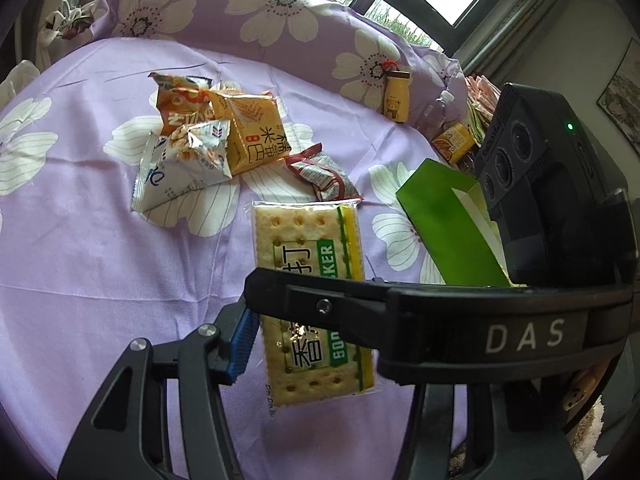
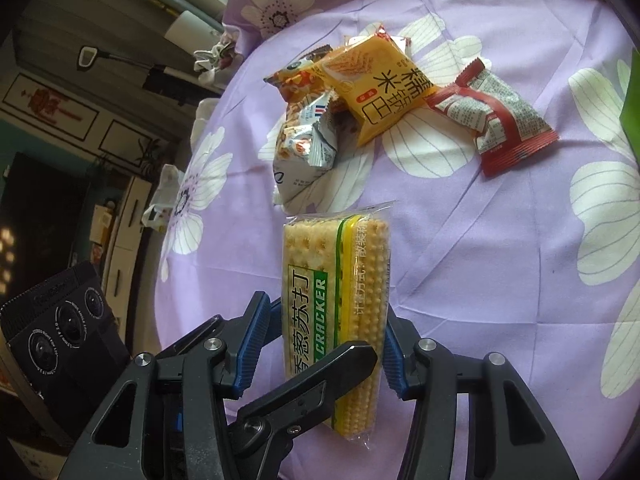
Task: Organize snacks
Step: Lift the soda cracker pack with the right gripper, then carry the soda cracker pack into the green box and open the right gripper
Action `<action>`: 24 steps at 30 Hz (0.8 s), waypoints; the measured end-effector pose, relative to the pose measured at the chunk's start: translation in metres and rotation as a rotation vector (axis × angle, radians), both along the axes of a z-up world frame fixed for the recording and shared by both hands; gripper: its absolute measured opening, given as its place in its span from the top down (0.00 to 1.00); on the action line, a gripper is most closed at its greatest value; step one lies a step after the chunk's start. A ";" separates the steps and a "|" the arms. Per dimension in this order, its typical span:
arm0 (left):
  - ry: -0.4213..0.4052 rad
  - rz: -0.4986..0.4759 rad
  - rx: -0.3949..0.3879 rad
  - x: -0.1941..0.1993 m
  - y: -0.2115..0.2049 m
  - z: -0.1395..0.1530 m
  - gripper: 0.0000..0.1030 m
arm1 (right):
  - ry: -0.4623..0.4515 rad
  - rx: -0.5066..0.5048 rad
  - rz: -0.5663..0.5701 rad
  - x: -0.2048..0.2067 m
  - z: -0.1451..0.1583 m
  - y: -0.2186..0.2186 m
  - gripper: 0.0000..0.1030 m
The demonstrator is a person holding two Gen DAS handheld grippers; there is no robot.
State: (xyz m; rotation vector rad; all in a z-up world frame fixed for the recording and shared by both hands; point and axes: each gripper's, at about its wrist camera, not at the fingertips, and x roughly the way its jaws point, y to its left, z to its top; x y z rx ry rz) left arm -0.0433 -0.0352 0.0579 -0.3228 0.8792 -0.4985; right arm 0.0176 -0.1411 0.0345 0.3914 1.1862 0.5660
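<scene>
I am looking down on a surface covered by a purple floral cloth (image 1: 80, 240); I cannot tell whether a desk or a bed is under it. The cracker pack (image 2: 336, 312) is sitting between the fingers of my right gripper (image 2: 316, 344), and the blue pads (image 2: 252, 344) are lying against its two sides, so the right fingers are gripping the cracker pack. The pack is standing on edge in that view, its printed face turned left and the stacked cracker edges facing right.

In the left wrist view the same cracker pack (image 1: 316, 300) is showing flat-on, with a black arm of the other tool crossing in front of it. Only one blue pad (image 1: 242, 344) of my left gripper (image 1: 312, 350) is showing, just left of the pack; the opposite finger is hidden, so I cannot tell whether the left fingers are wide or closed.

Beyond the pack, a small heap of snacks is lying on the cloth: a yellow rice-cake packet (image 2: 376, 92) is resting on a silver packet (image 2: 308, 148) and an orange packet (image 1: 180, 100), while a red-and-white packet (image 2: 496, 116) is lying just beside them to the right. A green paper bag (image 1: 448, 224) is standing open at the right of the left view, near the crackers. A small yellow bottle (image 1: 396, 96) is standing at the cloth's far edge.
</scene>
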 end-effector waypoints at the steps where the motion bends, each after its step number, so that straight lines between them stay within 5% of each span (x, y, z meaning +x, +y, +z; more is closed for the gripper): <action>1: -0.008 -0.005 -0.001 -0.001 -0.002 0.004 0.50 | -0.005 0.007 -0.007 -0.001 0.004 -0.002 0.47; 15: -0.189 -0.078 0.077 -0.016 -0.060 0.067 0.50 | -0.180 0.072 -0.114 -0.029 0.069 -0.057 0.47; 24: -0.236 -0.188 0.054 -0.016 -0.116 0.089 0.50 | -0.272 0.094 -0.252 -0.051 0.097 -0.120 0.47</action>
